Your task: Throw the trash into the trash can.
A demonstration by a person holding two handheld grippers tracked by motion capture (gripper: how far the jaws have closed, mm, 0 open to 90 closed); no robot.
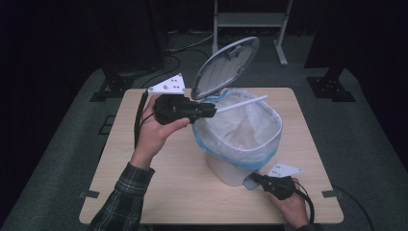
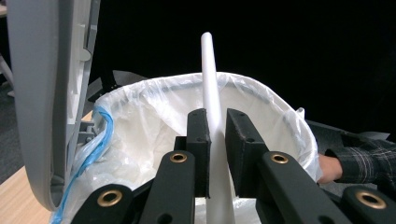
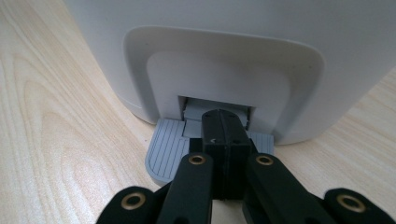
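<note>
The bin (image 1: 238, 144) stood on the table (image 1: 159, 187) with its lid (image 1: 226, 65) raised; the right gripper (image 3: 224, 133), jaws closed empty, pressed the pedal (image 3: 170, 147), so a slip there could drop the lid. The left gripper (image 2: 215, 140) clamped the white stick (image 2: 210, 79) above the liner (image 2: 154, 107); released askew, the stick could bridge the rim.

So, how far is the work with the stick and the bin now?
Done: the lid stands open, the right gripper shut and resting on the pedal. In hand: the left gripper holds the white stick above the lined bin. Left: letting it drop inside, then freeing the pedal.
</note>
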